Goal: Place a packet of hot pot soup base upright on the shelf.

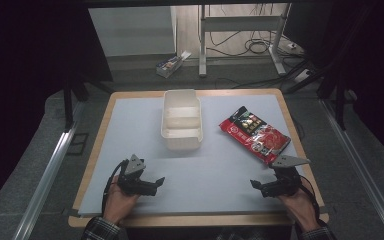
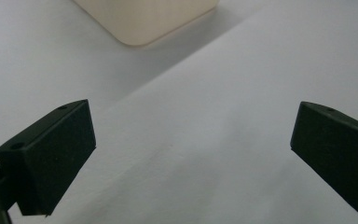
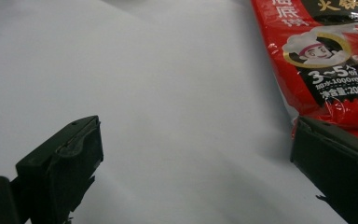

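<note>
Both sets of jaws stand wide and empty, low on the counter (image 1: 145, 130). The red packet (image 1: 254, 134) lies right of centre; the right gripper (image 1: 265, 187) could snag its crinkly edge, shoving it toward the white box (image 1: 181, 120). The left gripper (image 1: 152, 184) idles.

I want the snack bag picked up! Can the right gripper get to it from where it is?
Probably yes. The right gripper is open, the red bag lies flat just beyond it, and nothing sits between them on the table.

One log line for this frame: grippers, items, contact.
left gripper: open, empty | right gripper: open, empty | tray: mid-table | red packet: right of tray | contact: none
</note>
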